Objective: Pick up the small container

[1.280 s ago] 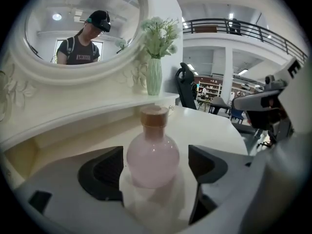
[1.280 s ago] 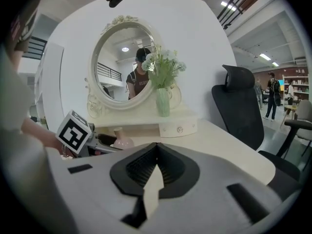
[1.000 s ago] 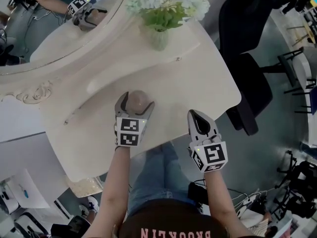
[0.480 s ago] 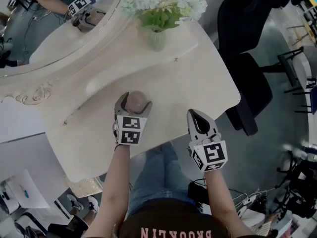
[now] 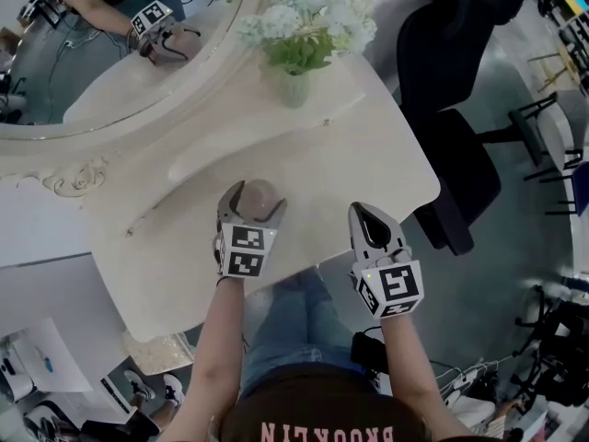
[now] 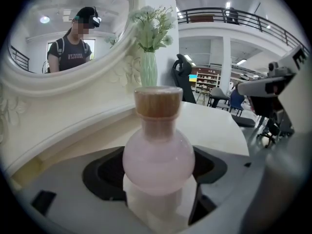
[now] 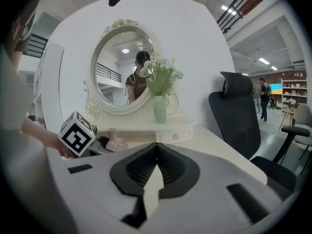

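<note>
A bright, open hall with a grey floor. A cream vanity table (image 5: 368, 145) with a curved front edge fills the middle. At its back stands an oval mirror (image 5: 92, 90) in a carved cream frame, which reflects a person. A black office chair (image 5: 460, 155) stands just beside the table's right edge. Near the mirror, a pale green vase (image 5: 294, 86) stands upright and holds white-blue flowers (image 5: 304, 21) with green leaves. The right tongs (image 5: 363, 215) are closed on nothing, over the table's front edge. The left tongs (image 5: 253, 203) grip the small container (image 6: 158, 150) around its round belly, above the table's front. It is a frosted pink bulb-shaped bottle, upright, with a tan cap; its contents cannot be seen.
</note>
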Demonstrator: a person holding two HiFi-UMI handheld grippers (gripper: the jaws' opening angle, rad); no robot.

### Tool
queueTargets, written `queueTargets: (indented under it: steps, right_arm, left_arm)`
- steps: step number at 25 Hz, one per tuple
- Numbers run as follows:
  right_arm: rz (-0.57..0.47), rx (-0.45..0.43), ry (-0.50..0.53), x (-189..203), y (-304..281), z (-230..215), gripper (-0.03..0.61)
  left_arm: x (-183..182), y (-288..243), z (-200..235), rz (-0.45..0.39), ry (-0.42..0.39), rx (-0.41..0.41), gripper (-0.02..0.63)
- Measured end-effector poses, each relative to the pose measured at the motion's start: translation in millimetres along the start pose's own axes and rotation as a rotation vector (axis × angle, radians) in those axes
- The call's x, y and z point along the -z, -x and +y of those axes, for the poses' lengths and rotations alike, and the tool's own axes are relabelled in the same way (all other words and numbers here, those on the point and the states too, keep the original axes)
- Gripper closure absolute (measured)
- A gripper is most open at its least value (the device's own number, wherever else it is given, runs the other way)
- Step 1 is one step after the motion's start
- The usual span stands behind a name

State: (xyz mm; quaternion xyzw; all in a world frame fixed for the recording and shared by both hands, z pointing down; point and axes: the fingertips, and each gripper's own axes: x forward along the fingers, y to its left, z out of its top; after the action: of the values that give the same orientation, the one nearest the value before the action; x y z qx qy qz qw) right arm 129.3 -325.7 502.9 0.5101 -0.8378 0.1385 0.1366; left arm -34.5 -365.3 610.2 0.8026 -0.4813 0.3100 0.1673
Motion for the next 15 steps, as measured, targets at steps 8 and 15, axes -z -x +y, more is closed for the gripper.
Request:
queueTargets:
  steps: [8,15]
  right_arm:
    - [-0.059,-0.001,0.023,-38.3,6.5,6.1,0.58]
    - [-0.125,-0.01,0.059,-80.5,5.9,8.2,0.58]
  left_arm:
    - [-31.9,35.4,2.1,-0.059,-0.011,-0.017,0.227]
    - [-75.9,59.4,13.5,-0.136,-0.002,-0.043,0.227]
